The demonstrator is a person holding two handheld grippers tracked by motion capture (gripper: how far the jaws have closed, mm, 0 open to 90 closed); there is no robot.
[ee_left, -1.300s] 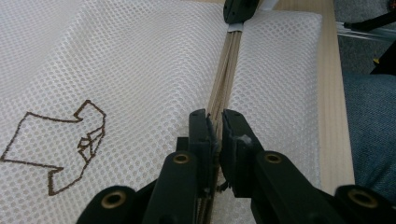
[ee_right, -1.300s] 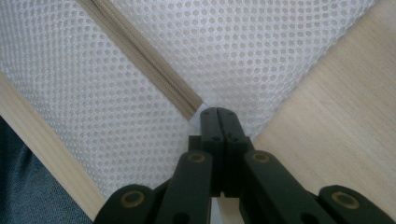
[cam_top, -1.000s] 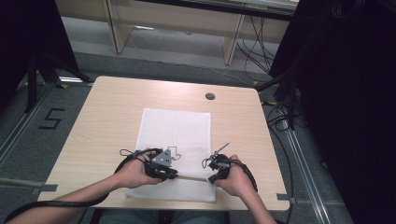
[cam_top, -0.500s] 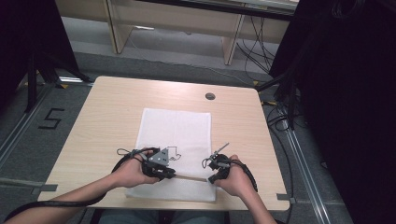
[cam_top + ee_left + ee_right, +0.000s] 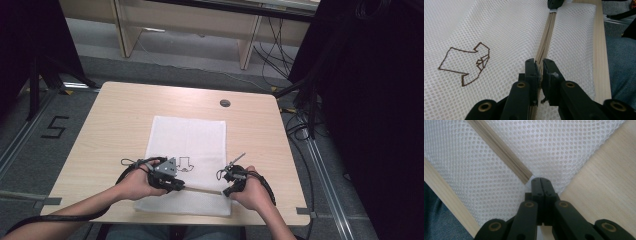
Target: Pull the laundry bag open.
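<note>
A white mesh bag (image 5: 187,135) lies flat on the wooden table (image 5: 120,115), with a brown shirt outline (image 5: 186,163) stitched on it. A beige zipper (image 5: 202,190) runs across its near end. My left gripper (image 5: 180,186) is shut on the zipper; in the left gripper view its fingertips (image 5: 539,66) pinch the beige strip (image 5: 546,35). My right gripper (image 5: 226,190) is shut on the bag's right edge, and in the right gripper view it (image 5: 541,181) pinches a small white tab where the zipper (image 5: 499,150) ends. The right gripper's tip (image 5: 555,3) shows at the zipper's far end.
A round cable hole (image 5: 225,103) sits in the table beyond the bag. The table's near edge (image 5: 170,220) runs just below both hands, with a blue-clad leg (image 5: 624,67) under it. Cables lie on the floor (image 5: 300,125) at the right.
</note>
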